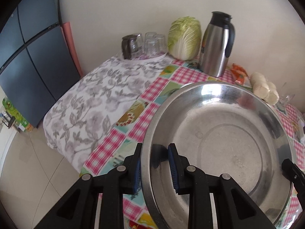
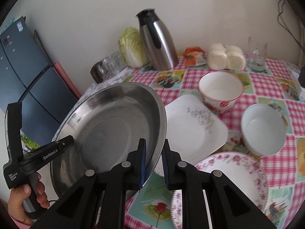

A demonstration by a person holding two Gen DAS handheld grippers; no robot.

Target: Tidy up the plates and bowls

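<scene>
Two tongs (image 1: 155, 165) (image 2: 154, 163) pinch steel basin (image 2: 112, 126) rim, basin tilted.

Black left gripper (image 1: 155, 164), blue pads, silver pivot screws, "GenRobot.AI" lettering

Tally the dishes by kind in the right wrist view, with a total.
Steel basin, gripped by both grippers: 1
White bowls: 2
Square white plate: 1
Floral-rimmed dishes: 2
Total: 6
</scene>
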